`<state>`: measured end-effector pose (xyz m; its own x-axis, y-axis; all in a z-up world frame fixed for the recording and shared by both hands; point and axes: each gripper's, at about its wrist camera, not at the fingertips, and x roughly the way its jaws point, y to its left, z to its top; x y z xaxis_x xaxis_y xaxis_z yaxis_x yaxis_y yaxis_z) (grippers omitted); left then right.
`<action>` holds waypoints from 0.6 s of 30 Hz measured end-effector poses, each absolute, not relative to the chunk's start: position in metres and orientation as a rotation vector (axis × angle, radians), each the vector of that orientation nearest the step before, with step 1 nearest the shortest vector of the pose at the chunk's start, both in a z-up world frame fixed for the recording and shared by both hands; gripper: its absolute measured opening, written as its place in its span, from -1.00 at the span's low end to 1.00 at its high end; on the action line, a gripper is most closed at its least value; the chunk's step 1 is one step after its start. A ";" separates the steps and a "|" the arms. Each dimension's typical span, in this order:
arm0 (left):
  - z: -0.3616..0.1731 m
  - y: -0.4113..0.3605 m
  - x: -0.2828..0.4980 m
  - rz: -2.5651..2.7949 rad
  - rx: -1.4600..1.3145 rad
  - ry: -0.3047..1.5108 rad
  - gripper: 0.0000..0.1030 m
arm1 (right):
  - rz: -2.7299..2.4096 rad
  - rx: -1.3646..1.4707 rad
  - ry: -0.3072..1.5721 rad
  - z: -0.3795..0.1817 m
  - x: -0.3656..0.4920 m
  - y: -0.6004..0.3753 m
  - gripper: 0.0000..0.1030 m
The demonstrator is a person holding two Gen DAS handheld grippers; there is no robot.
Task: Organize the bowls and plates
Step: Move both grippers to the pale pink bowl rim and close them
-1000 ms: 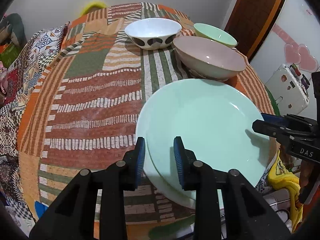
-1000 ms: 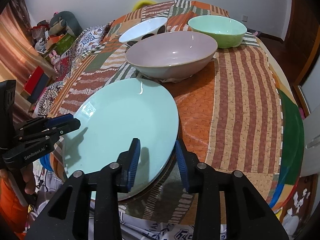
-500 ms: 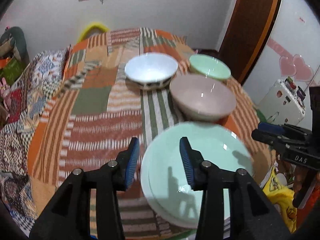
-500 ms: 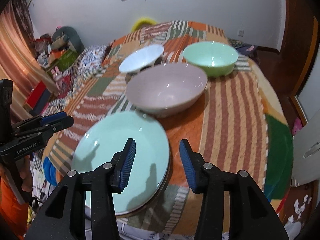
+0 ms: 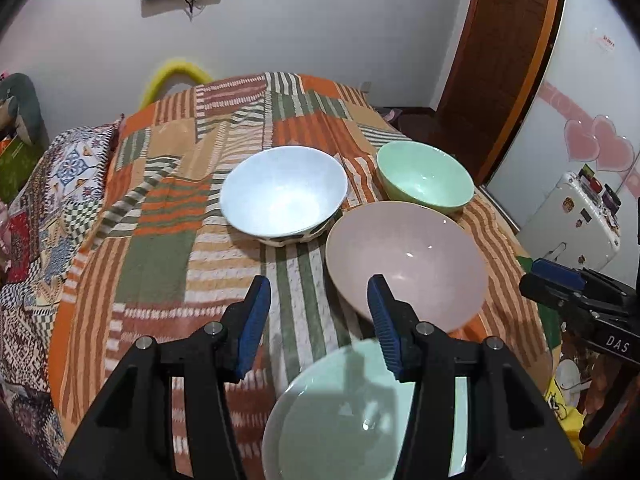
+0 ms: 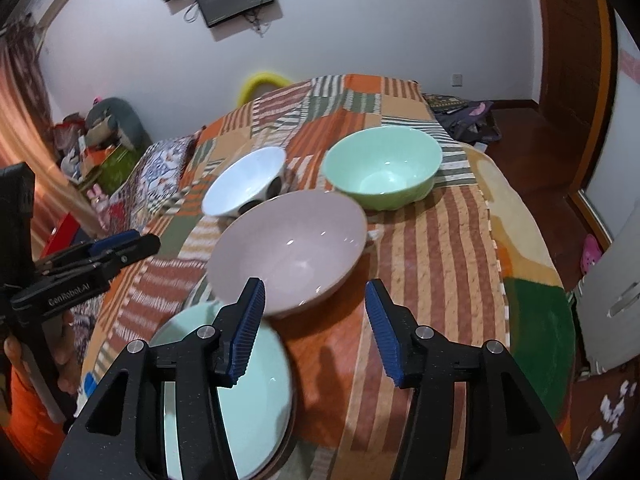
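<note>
Left wrist view: mint plates [image 5: 360, 420] are seen stacked at the table's [image 5: 160, 264] near edge; three bowls [image 5: 404, 256] remain unstacked beyond. Both grippers [image 5: 318, 312] [image 6: 314, 322] are opening, nothing between their jaws.

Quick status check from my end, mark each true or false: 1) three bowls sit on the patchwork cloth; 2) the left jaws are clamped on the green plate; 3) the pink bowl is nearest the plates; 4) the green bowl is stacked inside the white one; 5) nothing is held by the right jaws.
1) True: white bowl, green bowl and pink bowl.
2) False: the left gripper has its jaws opening, clear above the green plate.
3) True.
4) False: they stand apart, side by side.
5) True: the right gripper is opening, with nothing between its jaws.
</note>
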<state>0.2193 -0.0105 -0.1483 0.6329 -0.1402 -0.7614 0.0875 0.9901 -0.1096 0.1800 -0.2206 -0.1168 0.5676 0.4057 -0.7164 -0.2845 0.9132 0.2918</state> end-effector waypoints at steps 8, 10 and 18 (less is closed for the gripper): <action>-0.180 -0.014 0.261 -0.145 -0.074 0.918 -0.03 | 0.383 0.170 0.904 -0.137 0.210 -0.221 -0.06; -0.187 -0.014 0.268 -0.146 -0.075 0.921 -0.03 | 0.385 0.171 0.909 -0.142 0.214 -0.219 -0.06; -0.206 -0.017 0.286 -0.167 -0.081 0.942 -0.14 | 0.401 0.203 0.927 -0.155 0.226 -0.219 -0.24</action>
